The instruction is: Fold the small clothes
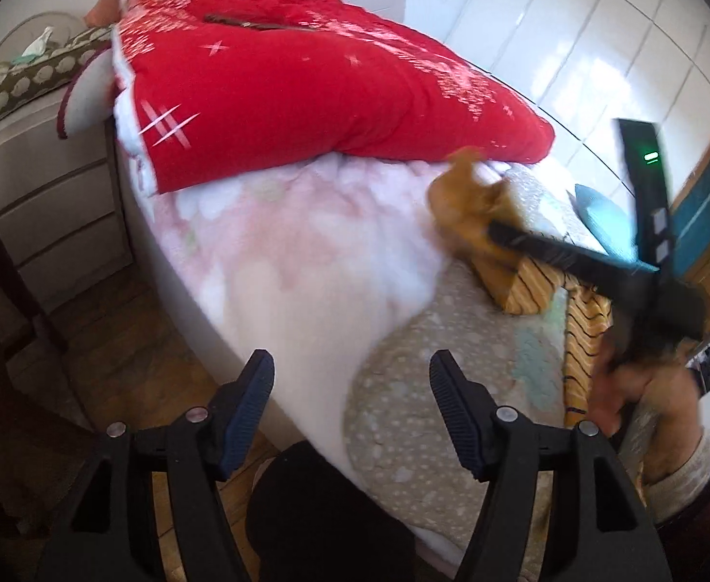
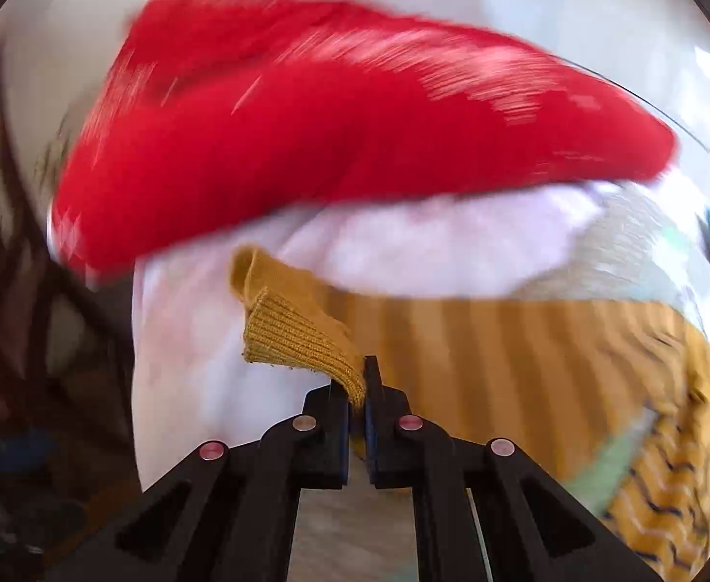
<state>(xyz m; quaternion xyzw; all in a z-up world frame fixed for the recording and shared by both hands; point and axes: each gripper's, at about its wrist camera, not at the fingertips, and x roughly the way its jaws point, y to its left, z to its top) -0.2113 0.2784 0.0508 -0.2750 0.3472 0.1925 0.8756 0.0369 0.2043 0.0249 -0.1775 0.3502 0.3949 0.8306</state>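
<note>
Right gripper [image 2: 358, 390] clamps your mustard garment's ribbed cuff [image 2: 297, 334]; cloth trails toward 3 o'clock. Left gripper [image 1: 352, 407] gapes wide, empty, over the bed [image 1: 306, 262].

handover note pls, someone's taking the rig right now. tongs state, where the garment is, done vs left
Left tongs: open, empty, hovering over the near edge of the bed.
Right tongs: shut on the ribbed cuff of the mustard striped garment, carrying it over the garment body; the view is motion-blurred.
Garment: on the beige dotted mat at the right side of the bed, in front of the red quilt.
Done: one part already looks turned over onto itself.
Left: lay the cuff down, release, finish the remaining folds. How many are needed I cannot tell from the blur.
</note>
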